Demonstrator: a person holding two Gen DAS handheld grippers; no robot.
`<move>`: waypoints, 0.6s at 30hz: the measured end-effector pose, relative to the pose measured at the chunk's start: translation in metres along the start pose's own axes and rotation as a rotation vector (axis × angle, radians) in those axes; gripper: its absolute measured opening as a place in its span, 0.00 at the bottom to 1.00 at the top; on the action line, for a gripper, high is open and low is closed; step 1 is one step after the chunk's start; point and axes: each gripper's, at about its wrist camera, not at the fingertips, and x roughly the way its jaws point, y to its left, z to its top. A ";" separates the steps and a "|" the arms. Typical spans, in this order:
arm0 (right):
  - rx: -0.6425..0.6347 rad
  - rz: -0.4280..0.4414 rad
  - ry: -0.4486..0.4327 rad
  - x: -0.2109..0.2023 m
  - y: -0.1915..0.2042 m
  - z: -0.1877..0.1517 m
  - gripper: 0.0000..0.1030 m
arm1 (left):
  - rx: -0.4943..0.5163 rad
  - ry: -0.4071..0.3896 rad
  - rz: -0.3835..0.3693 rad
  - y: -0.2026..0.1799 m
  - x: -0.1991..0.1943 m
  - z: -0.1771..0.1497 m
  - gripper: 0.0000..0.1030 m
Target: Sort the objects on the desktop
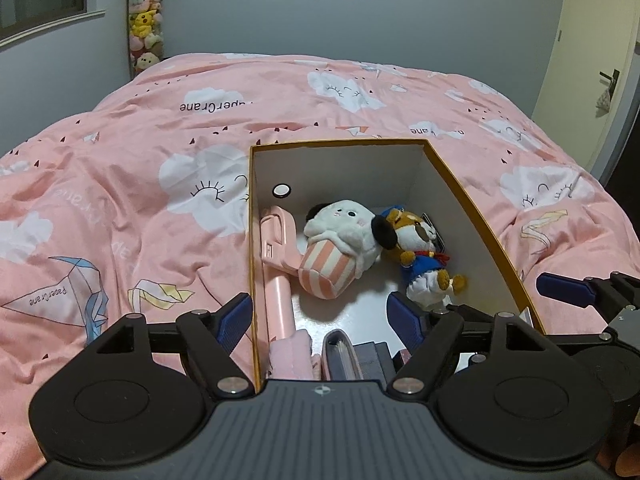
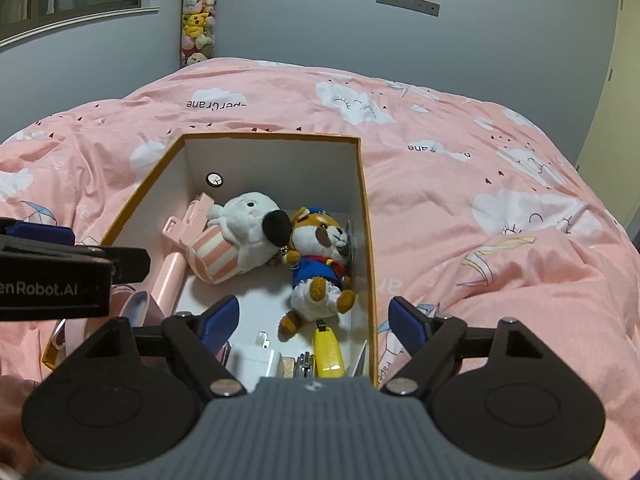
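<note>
Plush toys lie deep in the box (image 2: 368, 216), which sits on the bed (image 2: 460, 208): the white dog toy (image 2: 248, 224) with its striped pink base is at the middle of the box, and the brown dog toy (image 2: 320, 264) in a blue outfit is just beside it, against the box's right wall. Both look light and soft, so I judge they would squash under my pads; I would take either across the body, not by a limb. The pink selfie stick (image 1: 278, 280) along the box's left wall looks stiff and smooth, likely slippery, best gripped on its shaft. Nearer me in the box lie a white charger (image 2: 254, 362), a yellow lighter-like thing (image 2: 328, 350), and some small metal bits I cannot name. My left claw (image 1: 320, 316) straddles the box's left wall, wide open and empty; my right claw (image 2: 312, 320) straddles the right wall, also spread and empty. Those walls would hamper any reach inward.
</note>
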 end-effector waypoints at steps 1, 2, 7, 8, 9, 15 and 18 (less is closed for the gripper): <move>-0.003 -0.002 -0.003 0.000 0.001 -0.001 0.80 | 0.003 0.001 0.000 -0.001 0.000 0.000 0.85; -0.007 -0.005 -0.006 0.000 0.002 -0.002 0.80 | 0.005 0.001 0.001 -0.001 0.000 0.000 0.85; -0.029 -0.012 -0.017 -0.001 0.005 -0.004 0.80 | 0.008 0.001 0.003 -0.002 0.000 -0.001 0.85; -0.031 -0.013 -0.018 -0.001 0.006 -0.004 0.80 | 0.009 0.001 0.003 -0.003 0.000 -0.002 0.85; -0.033 -0.013 -0.018 -0.001 0.006 -0.005 0.80 | 0.009 0.001 0.002 -0.003 0.000 -0.001 0.85; -0.035 -0.018 -0.025 -0.002 0.006 -0.006 0.80 | 0.012 0.002 0.004 -0.004 0.000 -0.002 0.86; -0.037 -0.020 -0.025 -0.002 0.007 -0.006 0.80 | 0.020 0.011 0.005 -0.004 0.001 -0.002 0.86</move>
